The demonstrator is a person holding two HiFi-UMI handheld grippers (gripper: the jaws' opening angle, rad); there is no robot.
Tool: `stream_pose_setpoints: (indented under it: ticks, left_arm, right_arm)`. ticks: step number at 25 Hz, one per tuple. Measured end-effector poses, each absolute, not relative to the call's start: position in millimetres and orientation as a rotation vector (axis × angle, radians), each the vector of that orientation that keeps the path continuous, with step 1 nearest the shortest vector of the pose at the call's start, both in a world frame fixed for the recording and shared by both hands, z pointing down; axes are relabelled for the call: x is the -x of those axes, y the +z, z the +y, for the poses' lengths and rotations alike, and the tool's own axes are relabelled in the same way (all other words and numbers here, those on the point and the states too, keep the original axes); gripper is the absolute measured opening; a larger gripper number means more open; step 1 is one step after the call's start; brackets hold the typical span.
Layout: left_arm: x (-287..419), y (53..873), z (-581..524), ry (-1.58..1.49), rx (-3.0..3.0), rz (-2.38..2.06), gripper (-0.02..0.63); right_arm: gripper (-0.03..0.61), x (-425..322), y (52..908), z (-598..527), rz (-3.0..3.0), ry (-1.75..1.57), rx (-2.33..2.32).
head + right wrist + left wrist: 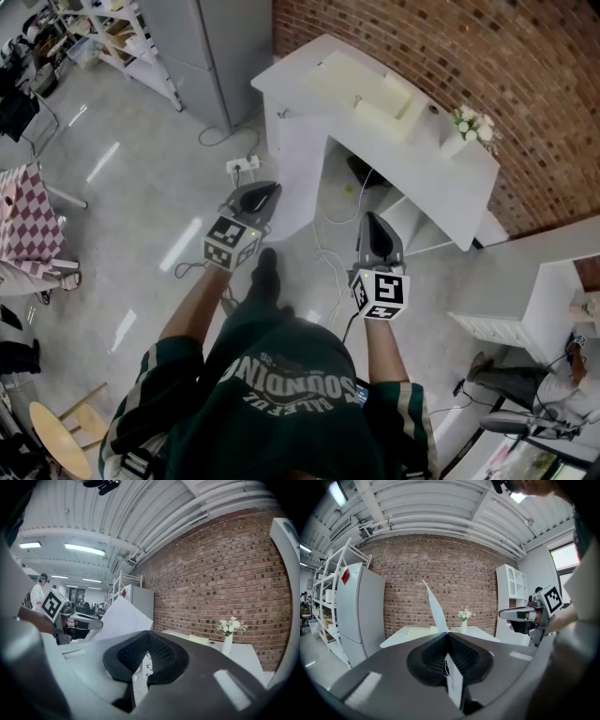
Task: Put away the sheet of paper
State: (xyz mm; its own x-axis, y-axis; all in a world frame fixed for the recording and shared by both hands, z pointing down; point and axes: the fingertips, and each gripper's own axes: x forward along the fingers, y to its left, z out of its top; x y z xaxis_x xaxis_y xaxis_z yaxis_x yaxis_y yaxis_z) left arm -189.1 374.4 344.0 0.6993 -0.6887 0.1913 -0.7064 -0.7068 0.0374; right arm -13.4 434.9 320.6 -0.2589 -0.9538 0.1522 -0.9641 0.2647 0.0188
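A white sheet of paper (pixel 434 607) is pinched edge-on between the jaws of my left gripper (pixel 448 633) and stands up above its tips. The right gripper view shows the sheet (pixel 123 618) broadside, next to the left gripper (pixel 70 616). In the head view both grippers are held out level over the grey floor, the left gripper (pixel 255 199) and right gripper (pixel 377 236) side by side. My right gripper (pixel 149 632) has its tips together with nothing in them. Ahead stands a white desk (pixel 314 80) against the brick wall, with a vase of flowers (pixel 466 131) on it.
A grey cabinet (pixel 211 47) and a shelf rack (pixel 122 37) stand to the left of the desk. A power strip (pixel 242 166) and cables lie on the floor below it. A white shelf unit (pixel 525 309) is at right; a wooden chair (pixel 56 431) is at bottom left.
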Motion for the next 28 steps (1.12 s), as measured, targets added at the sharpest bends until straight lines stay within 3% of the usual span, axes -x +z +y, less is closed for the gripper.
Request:
stream_pose_setpoints:
  ticks: [28]
  left_arm:
    - [204, 356, 143, 0.298, -2.879, -0.944, 0.011]
  right_arm:
    - [0.0, 53, 322, 218, -2.273, 0.143, -1.906]
